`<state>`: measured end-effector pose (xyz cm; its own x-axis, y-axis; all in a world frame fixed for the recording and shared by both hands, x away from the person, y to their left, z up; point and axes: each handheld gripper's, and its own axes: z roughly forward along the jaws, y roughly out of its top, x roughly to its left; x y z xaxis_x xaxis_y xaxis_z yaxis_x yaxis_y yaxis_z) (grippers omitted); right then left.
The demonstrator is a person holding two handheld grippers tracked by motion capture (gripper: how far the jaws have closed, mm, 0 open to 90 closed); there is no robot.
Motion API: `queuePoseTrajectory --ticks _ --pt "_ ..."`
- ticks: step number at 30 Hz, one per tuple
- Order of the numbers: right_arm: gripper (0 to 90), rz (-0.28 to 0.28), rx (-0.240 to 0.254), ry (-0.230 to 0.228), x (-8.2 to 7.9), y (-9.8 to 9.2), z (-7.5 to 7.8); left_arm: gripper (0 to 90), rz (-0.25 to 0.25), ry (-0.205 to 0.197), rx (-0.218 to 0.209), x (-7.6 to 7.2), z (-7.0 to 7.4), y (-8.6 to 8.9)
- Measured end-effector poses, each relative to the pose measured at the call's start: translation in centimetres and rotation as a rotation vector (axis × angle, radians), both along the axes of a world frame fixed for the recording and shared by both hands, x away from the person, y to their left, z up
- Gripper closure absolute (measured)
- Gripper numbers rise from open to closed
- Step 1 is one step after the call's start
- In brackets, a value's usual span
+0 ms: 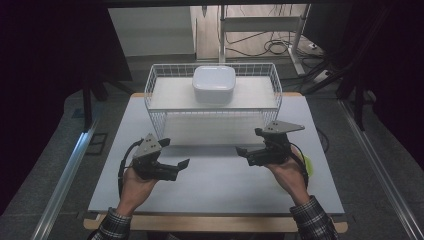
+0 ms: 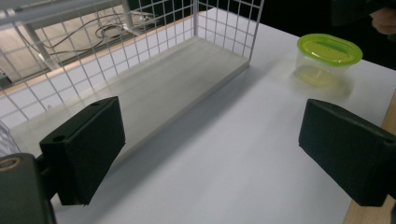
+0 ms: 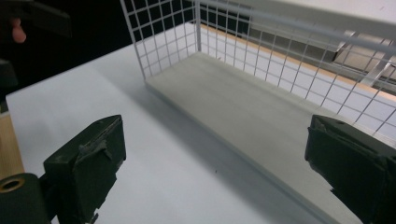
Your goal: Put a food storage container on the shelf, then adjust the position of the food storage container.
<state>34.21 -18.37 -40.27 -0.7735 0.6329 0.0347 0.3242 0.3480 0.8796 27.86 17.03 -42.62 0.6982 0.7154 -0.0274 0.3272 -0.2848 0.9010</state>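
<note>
Item one: the wire rack point(image 1: 212, 107), white grid metal with two flat pale shelves, standing just ahead of both my tongs. My left tongs point(image 1: 172, 162) and right tongs point(image 1: 248, 142) hover in front of its open lower level, one toward each end, touching nothing. Both pairs stand wide apart with nothing between the jaws; I confirm this in each gripper view, where I see the lower shelf board point(image 2: 177, 79) running away between the black pads.

Item two: one white container point(image 1: 214, 84), rounded-square, smooth and lidded, sitting on the rack's upper shelf, beyond and above the gap between my tongs. Its contents are hidden from me.

Item three: one clear plastic tub point(image 2: 328, 58) with a lime-green oval lid, on the surface beyond my left tongs, off the rack's end. In the high view I see just a green sliver point(image 1: 309, 165) of it behind my right hand point(image 1: 285, 172).

Item four: the surface point(image 1: 220, 175), one matte white sheet over a wooden edge.

Count: two tongs, one rack, two containers. Plaid sleeves are cut off at the bottom edge.
</note>
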Motion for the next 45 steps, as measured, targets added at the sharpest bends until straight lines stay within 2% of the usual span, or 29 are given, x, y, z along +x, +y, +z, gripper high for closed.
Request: queuePoseTrajectory --ticks 2,6,13,19,21,25,28,33,36,39,45 --pt "5.8 0.005 -0.009 -0.002 -0.3 -0.1 -0.2 7.0 0.007 0.006 -0.008 -0.3 -0.6 0.3" --pt "6.4 0.015 0.012 0.004 -0.8 -0.3 -0.6 6.9 0.018 0.021 -0.006 -0.8 -1.8 0.8" --pt "6.4 -0.011 -0.002 0.014 -2.1 -1.1 -2.1 6.8 0.036 0.026 0.004 -1.6 -3.6 1.5" --pt "6.4 -0.053 -0.010 0.035 -3.1 -2.3 -4.0 6.9 0.078 0.013 -0.004 -2.5 -5.3 1.9" --pt "6.4 -0.063 -0.012 0.034 -3.5 -2.5 -4.6 6.9 0.092 0.022 0.002 -2.9 -6.2 1.9" --pt "6.3 -0.071 -0.020 0.040 -4.0 -2.9 -5.5 6.8 0.098 0.032 0.017 -3.2 -7.0 2.1" --pt "6.4 -0.082 -0.041 0.034 -4.7 -3.6 -6.6 6.7 0.108 0.045 0.034 -3.5 -8.0 2.3" --pt "6.4 -0.101 -0.056 0.033 -5.3 -4.3 -7.3 6.2 0.116 0.061 0.036 -3.7 -8.7 2.6" --pt "6.4 -0.098 -0.074 0.054 -5.3 -4.4 -8.0 6.2 0.120 0.069 0.051 -3.8 -9.1 2.5" --pt "6.0 -0.096 -0.086 0.067 -5.1 -4.4 -8.3 6.2 0.119 0.065 0.053 -3.9 -9.1 2.5" --pt "1.8 -0.138 -0.099 0.076 -4.8 -4.6 -8.4 6.2 0.122 0.061 0.053 -3.8 -9.1 2.5"
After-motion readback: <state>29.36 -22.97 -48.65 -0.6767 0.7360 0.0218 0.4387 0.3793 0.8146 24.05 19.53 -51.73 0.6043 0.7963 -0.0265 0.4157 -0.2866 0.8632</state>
